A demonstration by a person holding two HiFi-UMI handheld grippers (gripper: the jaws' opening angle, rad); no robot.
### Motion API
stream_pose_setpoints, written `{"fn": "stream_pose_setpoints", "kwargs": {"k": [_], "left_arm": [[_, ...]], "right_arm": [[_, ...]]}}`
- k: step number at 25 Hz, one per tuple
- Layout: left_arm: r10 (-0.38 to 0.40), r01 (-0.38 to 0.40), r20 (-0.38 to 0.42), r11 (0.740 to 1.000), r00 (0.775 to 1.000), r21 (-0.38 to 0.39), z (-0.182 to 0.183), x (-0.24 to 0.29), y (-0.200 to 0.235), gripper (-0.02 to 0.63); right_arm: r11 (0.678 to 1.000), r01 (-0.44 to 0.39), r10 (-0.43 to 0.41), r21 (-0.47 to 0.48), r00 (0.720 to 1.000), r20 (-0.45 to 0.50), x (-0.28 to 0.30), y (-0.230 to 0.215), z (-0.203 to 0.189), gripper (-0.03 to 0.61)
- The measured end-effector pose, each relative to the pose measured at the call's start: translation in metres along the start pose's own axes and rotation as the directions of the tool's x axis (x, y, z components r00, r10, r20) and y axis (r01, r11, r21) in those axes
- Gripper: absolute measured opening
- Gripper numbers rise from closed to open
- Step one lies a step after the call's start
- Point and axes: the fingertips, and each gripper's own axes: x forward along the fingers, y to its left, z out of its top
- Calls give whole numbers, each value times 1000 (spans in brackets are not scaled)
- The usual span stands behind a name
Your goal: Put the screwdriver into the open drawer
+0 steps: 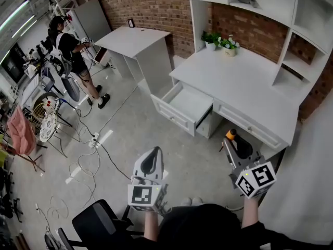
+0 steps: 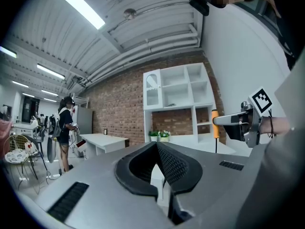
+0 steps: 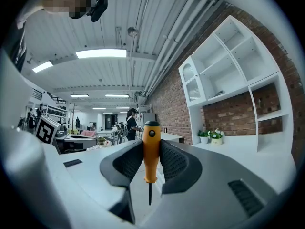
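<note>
Here the right gripper (image 3: 151, 144) clamps the screwdriver (image 3: 151, 157) between its fingers (image 3: 174, 162); left gripper (image 2: 157, 145) closed, empty.

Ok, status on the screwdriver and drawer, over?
Right claw shut on screwdriver, shaft down. Left claw shut, empty. Drawer open, empty, unobstructed.

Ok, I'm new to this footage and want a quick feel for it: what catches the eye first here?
The orange-handled screwdriver stands out, clamped upright in the right tool with its shaft pointing down. Ahead, in the head view, the white desk has one drawer pulled open, and it looks empty. The left tool is shut and holds nothing.
</note>
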Motion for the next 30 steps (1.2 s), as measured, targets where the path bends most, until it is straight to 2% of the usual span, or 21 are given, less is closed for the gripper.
{"fn": "stream_pose_setpoints", "kwargs": {"k": [9,16,30], "left_arm": [[44,-44,-36,999,998,-2,-3,9,5,8],[78,-80,-56,997,995,-20,-14,30,28,8],[-39,35,-61,997,997,-64,-24,166,69,9]], "right_arm": [[1000,-12,12,17,1000,-11,19,-19,-5,110],[999,-1,2,52,1000,-25,51,-33,-16,110],[998,48,-46,28,996,-78,148,-87,-25,110]]}}
